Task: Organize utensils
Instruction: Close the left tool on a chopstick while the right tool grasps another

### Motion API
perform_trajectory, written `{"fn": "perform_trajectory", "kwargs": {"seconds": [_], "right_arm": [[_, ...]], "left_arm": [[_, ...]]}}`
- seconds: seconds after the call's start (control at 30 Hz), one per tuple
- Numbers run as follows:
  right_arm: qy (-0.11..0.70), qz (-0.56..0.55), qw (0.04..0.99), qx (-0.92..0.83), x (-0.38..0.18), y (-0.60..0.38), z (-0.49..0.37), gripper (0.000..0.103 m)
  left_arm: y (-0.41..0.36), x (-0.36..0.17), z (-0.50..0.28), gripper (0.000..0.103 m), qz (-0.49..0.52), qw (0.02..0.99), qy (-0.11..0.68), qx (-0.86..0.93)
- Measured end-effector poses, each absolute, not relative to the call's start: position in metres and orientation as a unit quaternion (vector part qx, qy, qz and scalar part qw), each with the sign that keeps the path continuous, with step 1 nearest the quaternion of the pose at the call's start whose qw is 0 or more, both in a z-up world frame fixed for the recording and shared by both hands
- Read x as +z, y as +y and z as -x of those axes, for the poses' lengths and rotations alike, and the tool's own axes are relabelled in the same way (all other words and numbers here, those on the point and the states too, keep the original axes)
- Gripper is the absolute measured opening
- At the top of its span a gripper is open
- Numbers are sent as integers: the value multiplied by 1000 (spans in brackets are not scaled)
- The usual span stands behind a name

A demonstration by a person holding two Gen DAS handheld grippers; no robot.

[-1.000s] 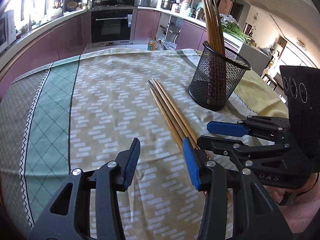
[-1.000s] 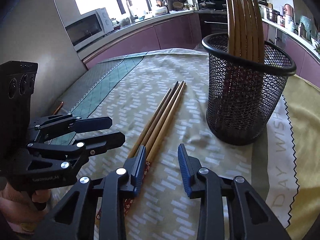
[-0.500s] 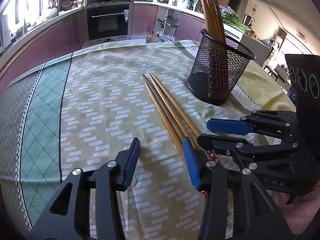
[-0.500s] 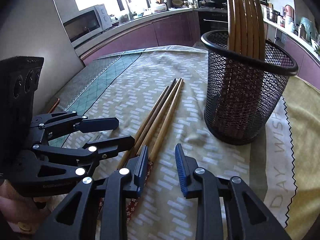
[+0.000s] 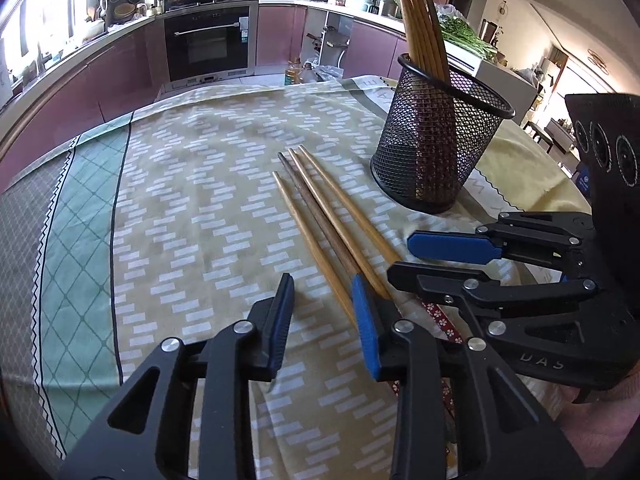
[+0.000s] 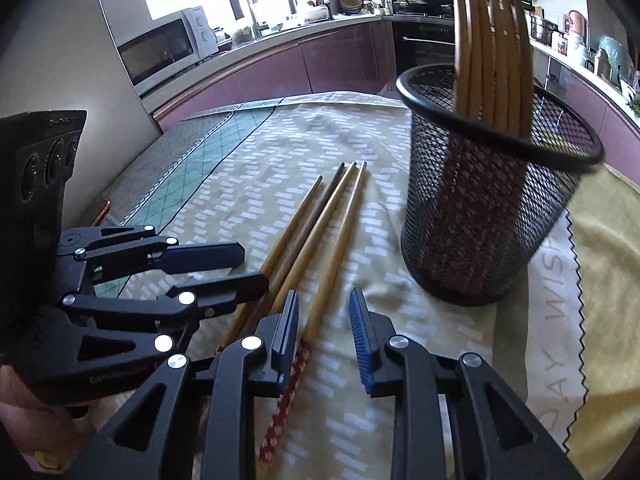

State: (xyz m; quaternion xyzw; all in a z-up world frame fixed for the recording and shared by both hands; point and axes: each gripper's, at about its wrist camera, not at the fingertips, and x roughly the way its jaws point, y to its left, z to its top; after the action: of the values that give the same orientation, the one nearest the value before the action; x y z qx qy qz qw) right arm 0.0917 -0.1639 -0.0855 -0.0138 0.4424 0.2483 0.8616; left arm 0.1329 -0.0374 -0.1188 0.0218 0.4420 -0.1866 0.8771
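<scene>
Several loose wooden chopsticks (image 5: 320, 216) (image 6: 316, 224) lie side by side on the tablecloth. A black mesh cup (image 5: 440, 160) (image 6: 480, 220) behind them holds several more chopsticks (image 5: 420, 32) upright. My left gripper (image 5: 324, 320) (image 6: 252, 266) hovers at their near ends. Its jaws are closing; only cloth shows in the gap, and the leftmost chopstick ends at the inner side of the right pad. My right gripper (image 6: 324, 332) (image 5: 402, 256) is open, low over the rightmost chopstick, whose red patterned end (image 6: 292, 376) lies between its fingers untouched.
A green and beige patterned tablecloth (image 5: 200, 220) covers the table, with a yellow cloth (image 6: 600, 260) past the cup. Kitchen counters, an oven (image 5: 208, 44) and a microwave (image 6: 160, 52) line the far wall. A hand holds each gripper at the near table edge.
The left jaws have narrowed. The left gripper has edged closer to the near ends of the loose chopsticks. The right gripper has barely moved.
</scene>
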Motion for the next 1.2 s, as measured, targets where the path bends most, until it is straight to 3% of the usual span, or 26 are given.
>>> {"fn": "perform_trajectory", "kwargs": {"seconds": [0.2,0.47,1.2], "right_arm": [[441,14,864,243,-86,-158,-102,23],[443,-13,864,239,-87,-167,-107,8],[447,-22,851,273,-83,-171,-91,6]], "left_arm": [[-40,-120,-144,22,-29,875,447,-183],[-38,-121,-148,10,-11,878,447,-169],[-35,-120,-130,8,2,872,453,-187]]}}
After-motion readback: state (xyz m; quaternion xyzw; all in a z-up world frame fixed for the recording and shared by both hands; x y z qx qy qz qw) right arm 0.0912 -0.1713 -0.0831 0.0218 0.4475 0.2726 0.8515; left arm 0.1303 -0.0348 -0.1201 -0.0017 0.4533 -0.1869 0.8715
